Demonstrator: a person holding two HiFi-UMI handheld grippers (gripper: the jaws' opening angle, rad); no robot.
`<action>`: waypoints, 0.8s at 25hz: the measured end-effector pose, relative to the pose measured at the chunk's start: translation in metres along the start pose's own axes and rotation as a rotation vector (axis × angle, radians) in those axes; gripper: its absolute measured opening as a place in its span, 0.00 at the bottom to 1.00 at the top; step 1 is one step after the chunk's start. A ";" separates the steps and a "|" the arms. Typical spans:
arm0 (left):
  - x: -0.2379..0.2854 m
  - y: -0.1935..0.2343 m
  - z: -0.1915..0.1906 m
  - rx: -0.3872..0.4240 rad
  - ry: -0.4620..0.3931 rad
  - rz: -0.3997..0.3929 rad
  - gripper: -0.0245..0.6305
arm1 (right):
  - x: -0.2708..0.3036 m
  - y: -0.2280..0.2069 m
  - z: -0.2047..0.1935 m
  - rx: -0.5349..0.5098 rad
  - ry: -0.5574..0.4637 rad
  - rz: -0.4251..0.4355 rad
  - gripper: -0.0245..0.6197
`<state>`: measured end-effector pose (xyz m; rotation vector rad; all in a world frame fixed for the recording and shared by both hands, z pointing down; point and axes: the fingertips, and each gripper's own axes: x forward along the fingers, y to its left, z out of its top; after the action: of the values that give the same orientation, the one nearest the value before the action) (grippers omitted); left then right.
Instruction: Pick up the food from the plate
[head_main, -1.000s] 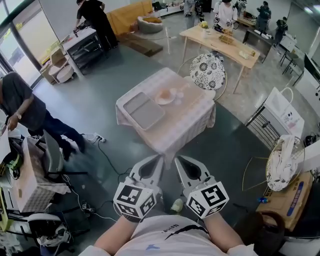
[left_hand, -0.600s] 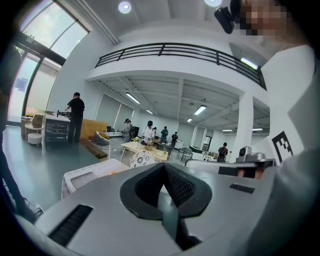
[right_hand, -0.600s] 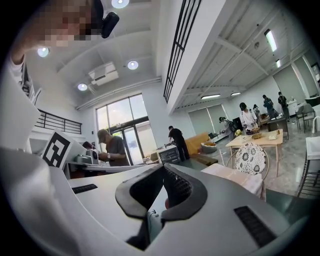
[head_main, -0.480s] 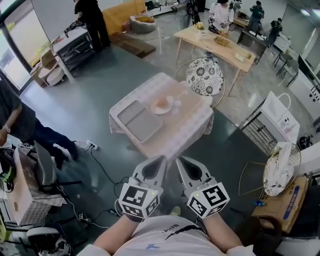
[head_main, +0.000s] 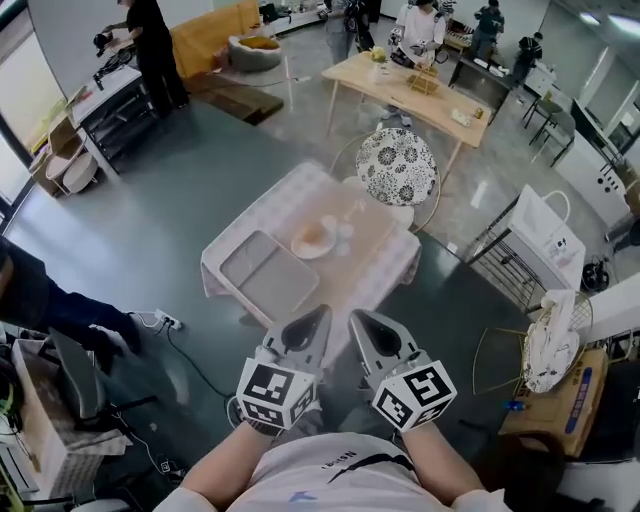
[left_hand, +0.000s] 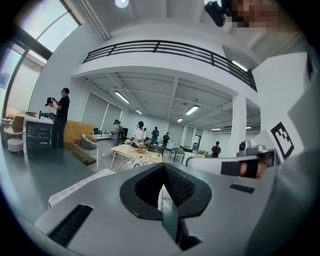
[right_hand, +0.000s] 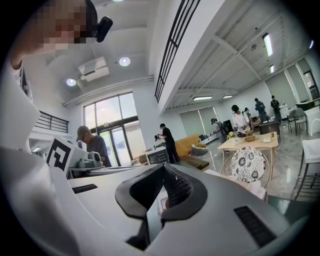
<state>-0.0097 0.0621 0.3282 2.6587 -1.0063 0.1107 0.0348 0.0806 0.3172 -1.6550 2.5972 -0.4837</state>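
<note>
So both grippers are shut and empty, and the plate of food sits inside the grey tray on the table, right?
Not quite: the plate is not inside the grey tray but beside it, straight on the tablecloth, as the head view shows. The left gripper and right gripper are indeed shut and empty.

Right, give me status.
Left gripper, right gripper: jaws shut, empty. Food on plate, not yet reached. Tray beside plate, not blocking.
</note>
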 end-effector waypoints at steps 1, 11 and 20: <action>0.007 0.006 0.002 0.004 0.000 -0.008 0.05 | 0.007 -0.004 0.001 -0.004 -0.001 -0.003 0.06; 0.068 0.062 0.015 -0.011 -0.014 0.023 0.05 | 0.084 -0.052 0.012 -0.005 0.021 0.030 0.06; 0.148 0.131 0.011 -0.060 -0.008 0.179 0.05 | 0.172 -0.122 0.015 0.011 0.073 0.146 0.06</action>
<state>0.0154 -0.1283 0.3760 2.5136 -1.2294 0.1065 0.0705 -0.1229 0.3608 -1.4567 2.7361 -0.5591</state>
